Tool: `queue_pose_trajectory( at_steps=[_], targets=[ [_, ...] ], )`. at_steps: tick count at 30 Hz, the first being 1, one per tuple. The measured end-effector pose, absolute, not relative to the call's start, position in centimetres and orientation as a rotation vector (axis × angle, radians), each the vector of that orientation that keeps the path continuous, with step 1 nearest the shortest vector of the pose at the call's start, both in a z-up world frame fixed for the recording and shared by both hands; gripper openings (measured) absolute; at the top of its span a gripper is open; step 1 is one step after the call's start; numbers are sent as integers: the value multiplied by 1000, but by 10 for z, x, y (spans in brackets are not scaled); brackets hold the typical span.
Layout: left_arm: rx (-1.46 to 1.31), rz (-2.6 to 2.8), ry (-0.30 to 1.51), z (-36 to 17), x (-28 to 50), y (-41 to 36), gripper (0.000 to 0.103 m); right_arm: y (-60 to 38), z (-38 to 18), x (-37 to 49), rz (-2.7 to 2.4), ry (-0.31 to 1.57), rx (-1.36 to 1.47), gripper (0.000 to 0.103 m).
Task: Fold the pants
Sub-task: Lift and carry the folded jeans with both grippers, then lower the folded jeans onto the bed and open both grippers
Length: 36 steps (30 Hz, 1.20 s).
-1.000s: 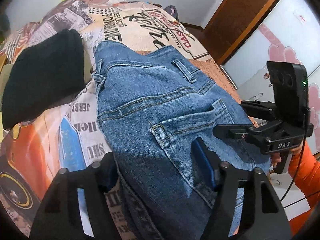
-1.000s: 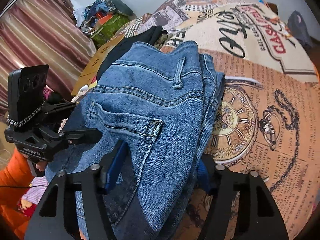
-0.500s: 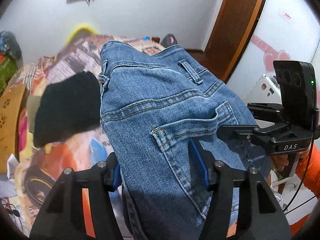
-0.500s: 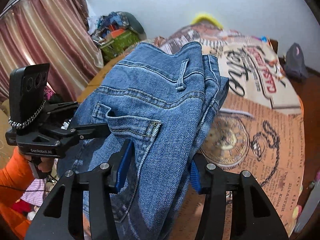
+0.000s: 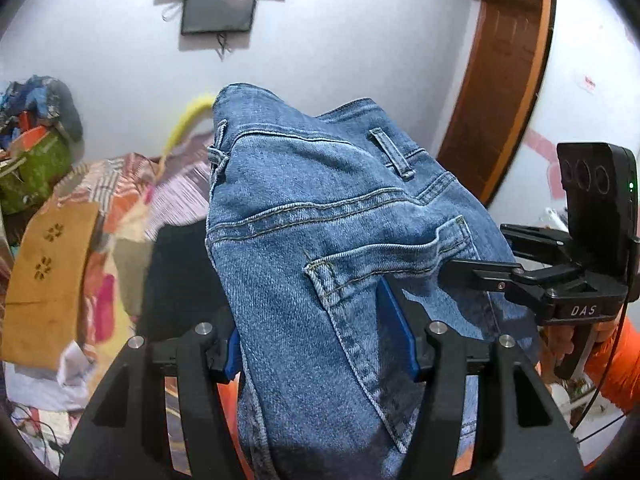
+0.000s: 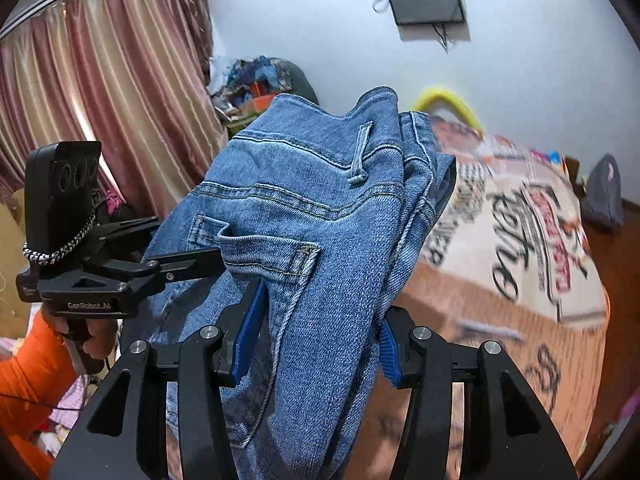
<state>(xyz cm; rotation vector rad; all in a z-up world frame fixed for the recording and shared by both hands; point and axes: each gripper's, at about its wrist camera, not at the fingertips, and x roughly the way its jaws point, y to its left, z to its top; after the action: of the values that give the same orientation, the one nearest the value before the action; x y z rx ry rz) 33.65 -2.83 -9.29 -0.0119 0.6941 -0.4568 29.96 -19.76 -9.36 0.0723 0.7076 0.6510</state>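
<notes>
Denim fills both wrist views: the folded blue jeans (image 5: 320, 248) hang in the air above the newspaper-print bedspread (image 6: 520, 240), the black left gripper (image 5: 320, 344) and black right gripper (image 6: 316, 340) each clamped onto the bunched fabric from opposite sides.

Bright, fisheye-warped, motion-blurred background
</notes>
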Motion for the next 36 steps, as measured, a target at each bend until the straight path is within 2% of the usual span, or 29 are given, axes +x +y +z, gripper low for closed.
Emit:
queue_pose_trajectory(
  at_steps=[7, 16, 24, 30, 33, 36],
  targets=[
    [-34, -417, 639, -78, 389, 17, 59, -165, -78, 341, 672, 630, 67, 47],
    [-42, -359, 683, -111, 478, 58, 59, -124, -99, 423, 691, 639, 78, 47],
    [-124, -328, 780, -187, 551, 83, 57, -97, -153, 491, 683, 704, 80, 47],
    [-127, -220, 967, -286, 602, 107, 56, -87, -226, 539, 632, 839, 141, 47],
    [-230, -264, 940, -288, 594, 123, 59, -91, -259, 546, 605, 909, 157, 49],
    [-154, -219, 900, -270, 579, 117, 58, -101, -254, 537, 621, 897, 156, 51]
  ],
)
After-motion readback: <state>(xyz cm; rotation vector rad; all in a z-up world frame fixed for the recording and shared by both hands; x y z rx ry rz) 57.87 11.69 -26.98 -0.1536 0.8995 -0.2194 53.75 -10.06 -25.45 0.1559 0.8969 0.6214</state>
